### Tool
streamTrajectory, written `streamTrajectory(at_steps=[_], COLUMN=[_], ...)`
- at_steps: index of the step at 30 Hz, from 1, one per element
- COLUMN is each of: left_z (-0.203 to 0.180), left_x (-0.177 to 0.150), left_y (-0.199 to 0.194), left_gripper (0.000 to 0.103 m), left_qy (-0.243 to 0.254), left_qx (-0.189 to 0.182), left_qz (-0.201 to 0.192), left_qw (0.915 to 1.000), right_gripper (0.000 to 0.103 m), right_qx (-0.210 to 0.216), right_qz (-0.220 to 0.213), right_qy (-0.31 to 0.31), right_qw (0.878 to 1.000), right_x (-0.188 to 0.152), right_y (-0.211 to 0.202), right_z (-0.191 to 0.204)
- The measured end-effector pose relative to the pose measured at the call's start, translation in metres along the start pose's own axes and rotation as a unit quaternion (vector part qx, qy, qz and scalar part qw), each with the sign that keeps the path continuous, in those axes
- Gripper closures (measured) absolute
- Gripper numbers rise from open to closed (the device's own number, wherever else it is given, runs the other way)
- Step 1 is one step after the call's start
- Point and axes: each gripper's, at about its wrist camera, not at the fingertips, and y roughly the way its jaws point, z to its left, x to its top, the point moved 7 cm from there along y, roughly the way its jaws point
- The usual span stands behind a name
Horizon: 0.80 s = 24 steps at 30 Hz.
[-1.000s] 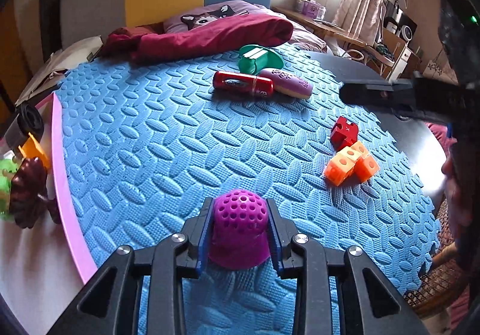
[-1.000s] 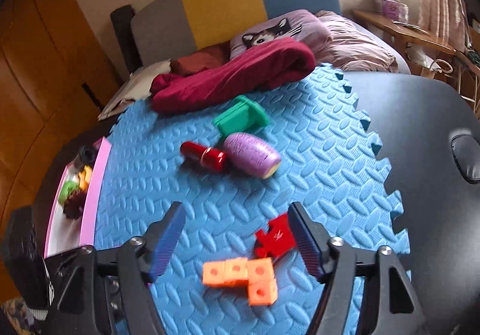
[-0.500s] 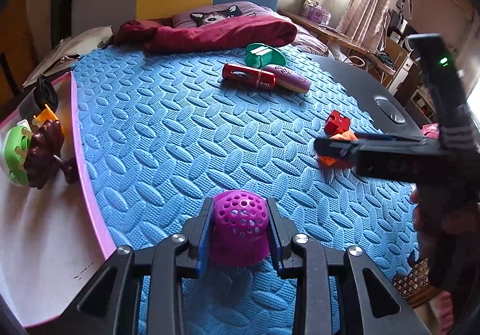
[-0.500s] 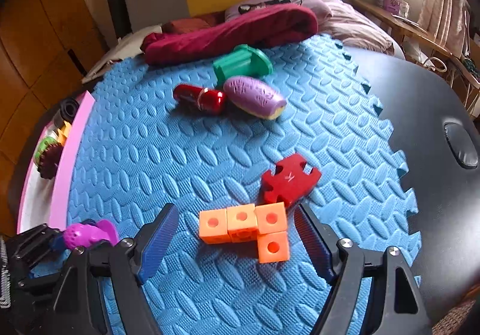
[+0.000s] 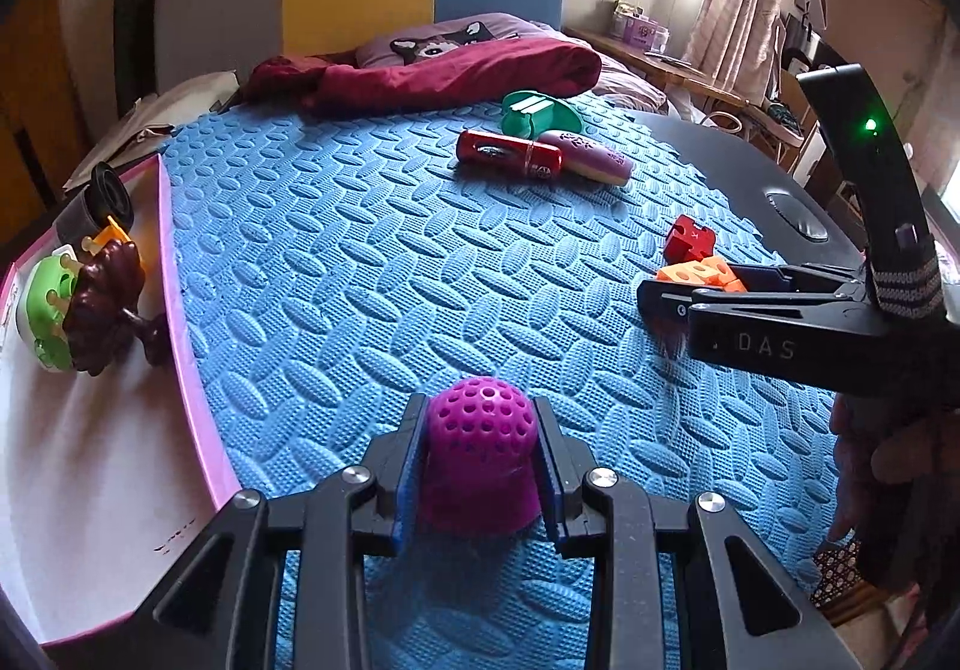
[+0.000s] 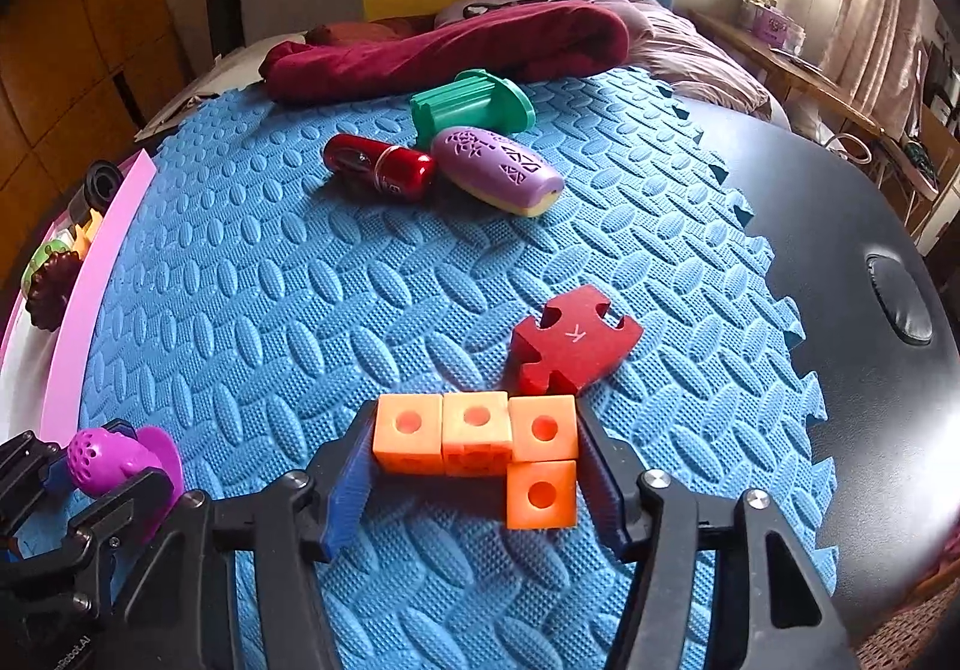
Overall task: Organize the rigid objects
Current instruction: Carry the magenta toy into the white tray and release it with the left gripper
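Orange blocks (image 6: 480,439), four cubes stuck together in an L, sit on the blue mat (image 6: 252,310), touching a red puzzle piece (image 6: 570,343). The right gripper (image 6: 474,466) has just been closing around them, and its jaws now touch both ends of the row. The left gripper (image 5: 480,466) squeezes a purple dome toy (image 5: 480,460) tight. The pink tray (image 5: 180,322) waits nearby with other toys. I think the blocks could snap apart or twist out, because only the ends get pinched.
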Motion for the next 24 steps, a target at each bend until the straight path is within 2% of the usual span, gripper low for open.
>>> streamTrajectory(at_steps=[14, 20, 24], left_z=[-0.003, -0.001, -0.006], left_x=[-0.002, 0.001, 0.011], left_y=[0.001, -0.002, -0.022], left_gripper=[0.070, 0.071, 0.071], left_qy=[0.009, 0.000, 0.005], left_qx=[0.016, 0.005, 0.004], left_qz=[-0.012, -0.005, -0.028], left_qw=[0.9998, 1.0000, 0.9996], right_gripper=[0.041, 0.042, 0.043], right_qx=[-0.004, -0.005, -0.006], right_qz=[0.001, -0.003, -0.006], right_qy=[-0.008, -0.014, -0.017], right_qw=[1.000, 1.000, 1.000], right_x=[0.001, 0.000, 0.000], right_y=[0.000, 0.000, 0.000], right_z=[0.002, 0.003, 0.003])
